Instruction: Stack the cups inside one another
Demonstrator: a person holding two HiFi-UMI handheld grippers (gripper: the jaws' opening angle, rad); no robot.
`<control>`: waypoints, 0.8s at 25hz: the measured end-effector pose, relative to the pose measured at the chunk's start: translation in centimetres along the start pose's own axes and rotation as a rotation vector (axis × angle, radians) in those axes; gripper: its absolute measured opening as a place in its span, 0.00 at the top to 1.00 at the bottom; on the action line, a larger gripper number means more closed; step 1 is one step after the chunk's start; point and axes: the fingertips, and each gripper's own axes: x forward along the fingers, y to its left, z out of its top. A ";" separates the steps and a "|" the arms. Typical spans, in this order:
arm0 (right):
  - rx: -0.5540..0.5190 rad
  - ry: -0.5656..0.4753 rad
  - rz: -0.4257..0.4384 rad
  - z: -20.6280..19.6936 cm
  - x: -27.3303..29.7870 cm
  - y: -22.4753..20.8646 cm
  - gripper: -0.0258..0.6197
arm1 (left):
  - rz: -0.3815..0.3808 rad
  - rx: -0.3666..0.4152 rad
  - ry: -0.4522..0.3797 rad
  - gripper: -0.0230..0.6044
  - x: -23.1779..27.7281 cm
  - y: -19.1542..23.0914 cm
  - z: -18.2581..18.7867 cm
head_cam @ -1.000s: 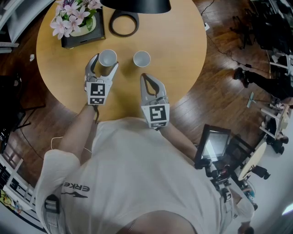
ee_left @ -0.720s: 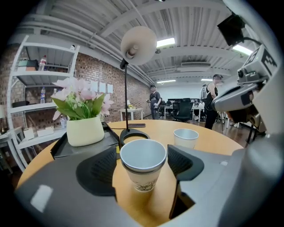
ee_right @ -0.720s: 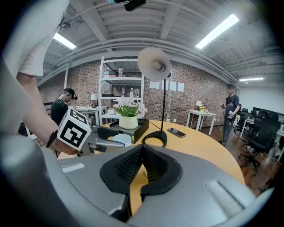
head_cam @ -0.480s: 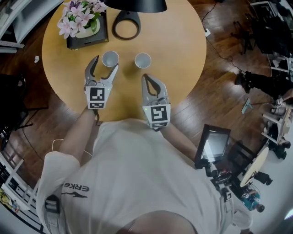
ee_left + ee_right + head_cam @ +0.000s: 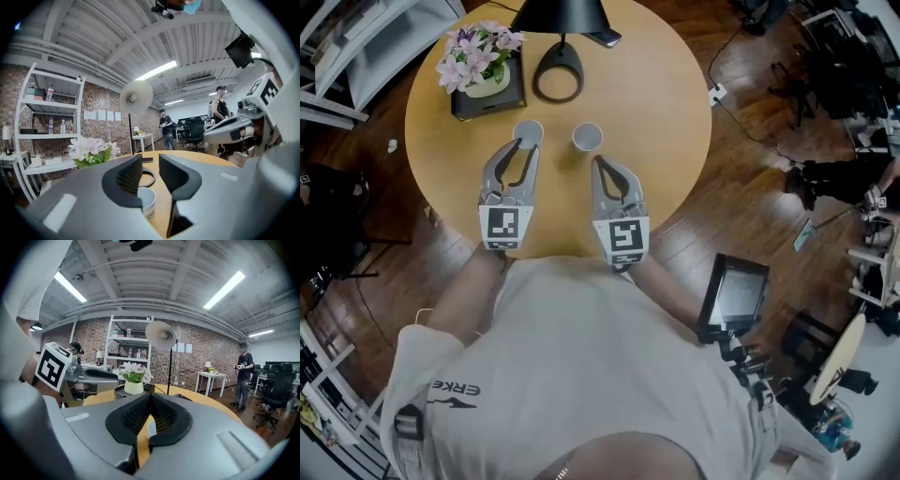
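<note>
Left gripper (image 5: 523,148): jaws narrowly apart, just having been closing, with nothing between them; the first cup (image 5: 528,132) stood just ahead of and below its tips. Right gripper (image 5: 598,161): jaws together, empty; the second cup (image 5: 588,137) stood just ahead.

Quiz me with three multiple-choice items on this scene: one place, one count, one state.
1. The flowers stand: A) at the table's far left, by the lamp base; B) at its near edge; C) on the floor.
2. White cups on the table: A) one; B) two; C) three.
3. Jaws of the right gripper: A) wide apart; B) shut on a cup; C) shut, empty.
Answers: 1 A, head view shows them there; 2 B, two cups stand apart; 3 C, they meet with nothing between.
</note>
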 end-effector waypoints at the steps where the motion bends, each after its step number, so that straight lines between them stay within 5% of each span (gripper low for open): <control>1: -0.001 -0.011 -0.004 0.3 -0.2 -0.2 0.94 | -0.006 -0.002 -0.007 0.82 -0.3 -0.5 0.5; 5: -0.011 -0.054 -0.017 1.8 -0.9 -0.8 0.94 | -0.035 0.011 -0.051 0.96 -1.1 -2.0 2.4; 20: -0.015 -0.106 -0.061 3.4 -2.0 -3.3 0.94 | -0.081 0.035 -0.087 0.96 -0.5 -4.3 4.9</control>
